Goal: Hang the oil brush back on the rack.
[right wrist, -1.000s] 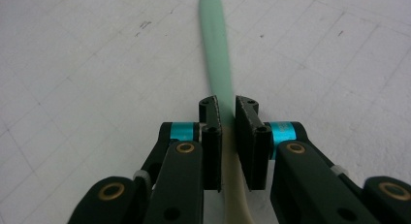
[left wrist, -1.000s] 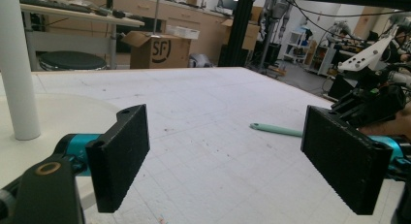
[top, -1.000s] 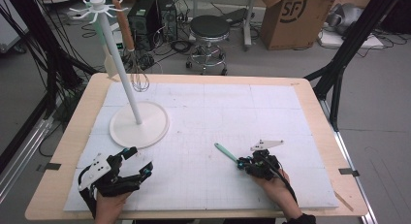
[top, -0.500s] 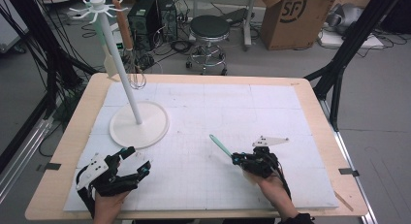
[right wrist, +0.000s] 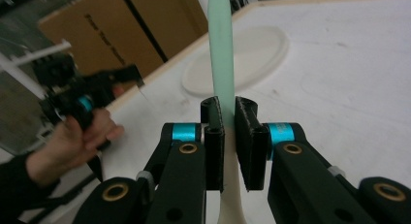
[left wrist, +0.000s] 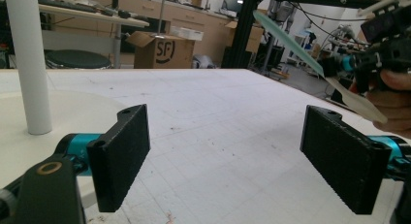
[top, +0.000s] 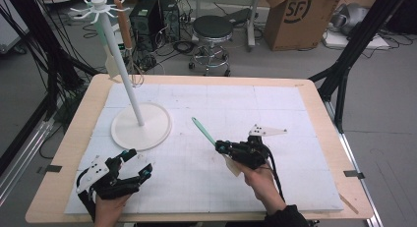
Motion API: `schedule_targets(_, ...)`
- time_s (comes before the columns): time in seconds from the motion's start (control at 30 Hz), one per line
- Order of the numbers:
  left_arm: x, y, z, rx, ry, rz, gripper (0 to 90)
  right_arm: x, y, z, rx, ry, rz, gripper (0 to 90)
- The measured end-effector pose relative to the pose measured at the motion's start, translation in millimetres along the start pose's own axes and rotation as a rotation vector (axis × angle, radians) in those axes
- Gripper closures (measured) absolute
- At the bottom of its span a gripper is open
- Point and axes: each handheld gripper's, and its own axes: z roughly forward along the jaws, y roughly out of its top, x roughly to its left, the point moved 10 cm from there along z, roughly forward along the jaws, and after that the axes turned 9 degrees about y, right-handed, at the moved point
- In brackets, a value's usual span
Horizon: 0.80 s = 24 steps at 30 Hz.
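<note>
A spatula [right wrist: 220, 49] is clamped in the right gripper [top: 223, 149] jaws — it could slip if tilted; the left gripper [top: 132, 164] jaws are held apart.

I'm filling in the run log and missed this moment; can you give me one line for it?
left gripper: open, low over mat | right gripper: shut on green-handled spatula, lifted | white stand: far left, untouched
</note>
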Motion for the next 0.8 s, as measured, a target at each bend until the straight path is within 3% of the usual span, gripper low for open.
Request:
schedule_targets(0.2,1.3,0.2,-1.6,-0.001,-0.002,-0.002,17.8,12.6,30.1,15.6,-0.071,0.047,-0.009,82.9)
schedule_targets(0.8,2.0,-0.3,-4.5,0.000,-0.006,0.005,17.7,42.1,95.6,44.5,-0.165,0.137,-0.047,82.9)
